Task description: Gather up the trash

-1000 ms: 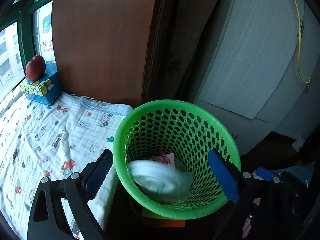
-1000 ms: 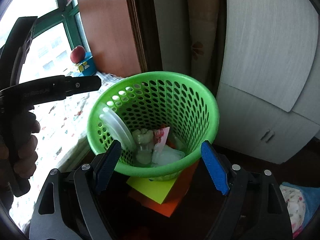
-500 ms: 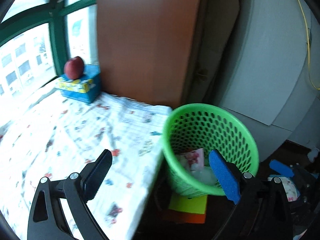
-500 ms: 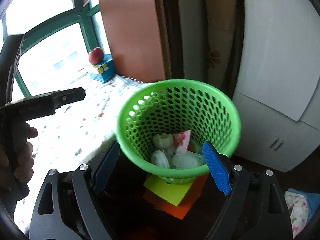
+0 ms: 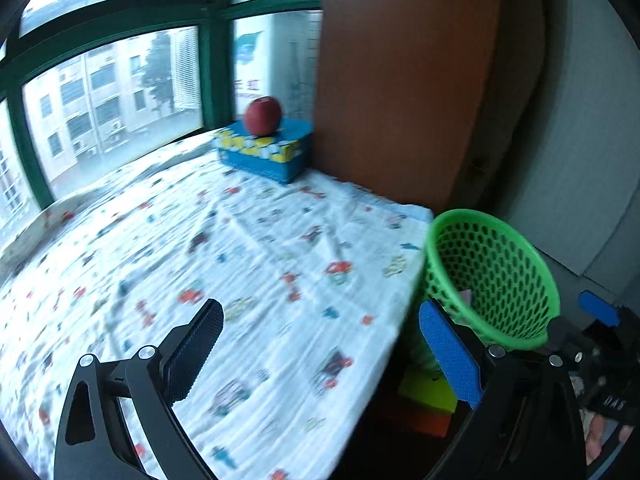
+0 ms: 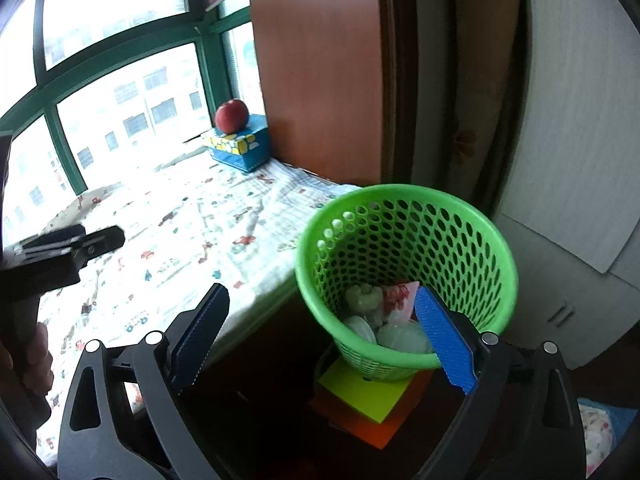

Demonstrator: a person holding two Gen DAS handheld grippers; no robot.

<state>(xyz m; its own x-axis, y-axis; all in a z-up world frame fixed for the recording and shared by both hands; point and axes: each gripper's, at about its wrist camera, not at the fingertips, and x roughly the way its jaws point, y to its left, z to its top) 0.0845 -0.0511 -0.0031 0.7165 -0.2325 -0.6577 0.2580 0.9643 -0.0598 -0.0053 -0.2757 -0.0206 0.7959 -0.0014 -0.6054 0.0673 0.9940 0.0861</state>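
Gaping wide with nothing between its jaws, which have just been opening, the right hand-held gripper (image 6: 324,330) frames the green basket (image 6: 472,216) holding the trash (image 6: 384,312); the left hand-held gripper (image 5: 320,356), likewise released and empty, overlooks the patterned bed (image 5: 240,248), with the apple (image 5: 263,115) on its blue box (image 5: 276,156) beyond.
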